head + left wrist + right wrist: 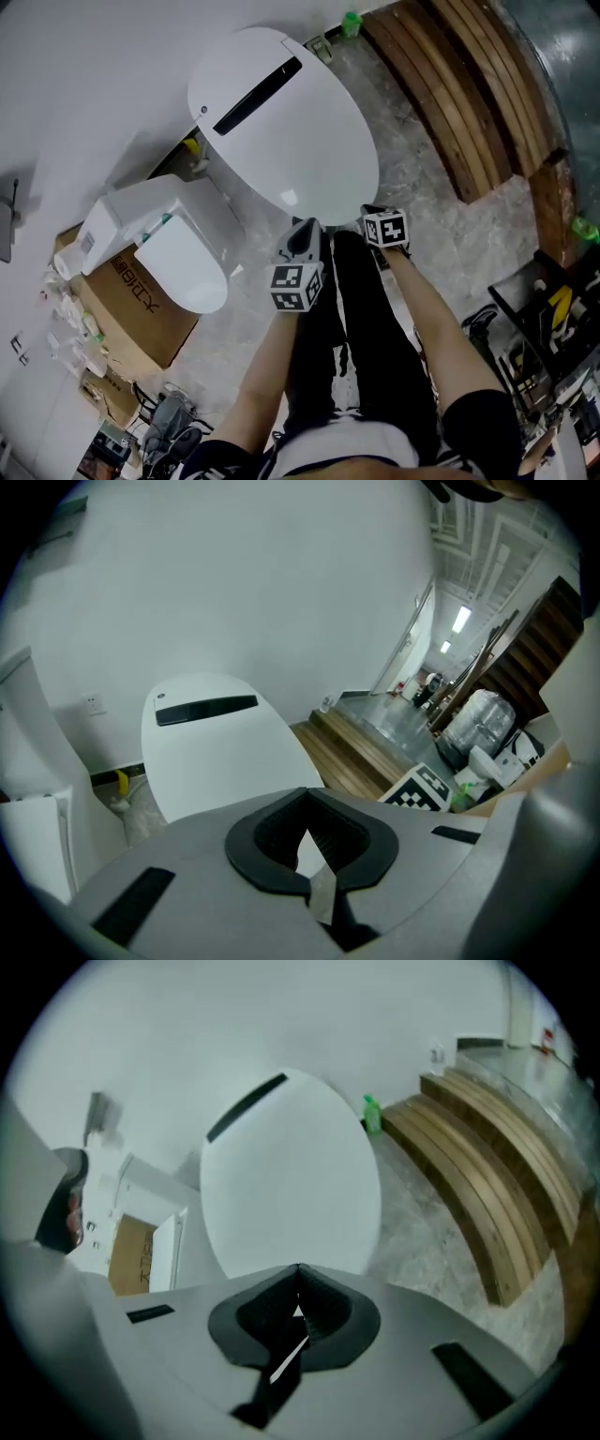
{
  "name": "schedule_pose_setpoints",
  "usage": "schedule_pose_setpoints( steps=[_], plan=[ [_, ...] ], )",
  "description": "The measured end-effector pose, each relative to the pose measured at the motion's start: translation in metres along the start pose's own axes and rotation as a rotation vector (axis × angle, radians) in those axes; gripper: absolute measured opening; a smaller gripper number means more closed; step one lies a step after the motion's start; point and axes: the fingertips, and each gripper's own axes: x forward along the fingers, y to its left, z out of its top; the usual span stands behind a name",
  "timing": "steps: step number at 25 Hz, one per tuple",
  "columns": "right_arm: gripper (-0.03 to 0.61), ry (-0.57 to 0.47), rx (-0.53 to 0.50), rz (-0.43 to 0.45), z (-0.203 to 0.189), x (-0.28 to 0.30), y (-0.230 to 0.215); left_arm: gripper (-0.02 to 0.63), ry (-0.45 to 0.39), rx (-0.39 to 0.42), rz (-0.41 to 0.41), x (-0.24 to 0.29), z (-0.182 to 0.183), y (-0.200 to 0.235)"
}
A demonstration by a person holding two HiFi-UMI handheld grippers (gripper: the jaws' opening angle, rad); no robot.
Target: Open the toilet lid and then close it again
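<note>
The white oval toilet lid [281, 131] lies down over the bowl, with a black slot near its back end. It also fills the middle of the left gripper view [216, 752] and the right gripper view [291, 1176]. My left gripper [302, 234] hangs just off the lid's front rim with its jaws shut and nothing between them [307, 791]. To its right, my right gripper [370, 216] is at the same rim, also shut and empty [298, 1267]. From these frames I cannot say whether either tip touches the lid.
A second white toilet [164, 244] rests on a cardboard box [131, 323] at the left. Curved wooden steps [469, 84] run along the right, with a green bottle [352, 23] at their far end. A black rack [544, 319] stands at the right edge.
</note>
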Motion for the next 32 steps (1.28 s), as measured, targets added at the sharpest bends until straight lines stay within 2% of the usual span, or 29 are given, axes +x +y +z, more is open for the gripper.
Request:
schedule_pose_setpoints(
  steps=[2, 4, 7, 10, 16, 22, 32],
  plan=[
    [0.006, -0.086, -0.138, 0.035, 0.015, -0.023, 0.030, 0.006, -0.010, 0.001, -0.002, -0.008, 0.007, -0.005],
    [0.006, -0.182, -0.217, 0.069, 0.028, -0.053, 0.057, 0.006, -0.016, 0.006, -0.005, -0.016, 0.012, -0.012],
    [0.006, -0.314, -0.249, 0.138, 0.041, -0.096, 0.090, 0.006, -0.014, 0.028, -0.014, -0.027, 0.018, -0.023],
    [0.006, -0.387, -0.250, 0.198, 0.049, -0.132, 0.116, 0.006, -0.012, 0.043, -0.023, -0.039, 0.024, -0.031],
    [0.006, -0.429, -0.278, 0.241, 0.057, -0.182, 0.143, 0.006, -0.032, 0.033, -0.034, -0.063, 0.039, -0.047],
    [0.006, -0.453, -0.314, 0.244, 0.062, -0.214, 0.160, 0.006, -0.048, 0.082, -0.056, -0.086, 0.052, -0.064],
    [0.006, -0.462, -0.400, 0.246, 0.057, -0.240, 0.181, 0.006, -0.081, 0.119, -0.071, -0.110, 0.064, -0.075]
  ],
)
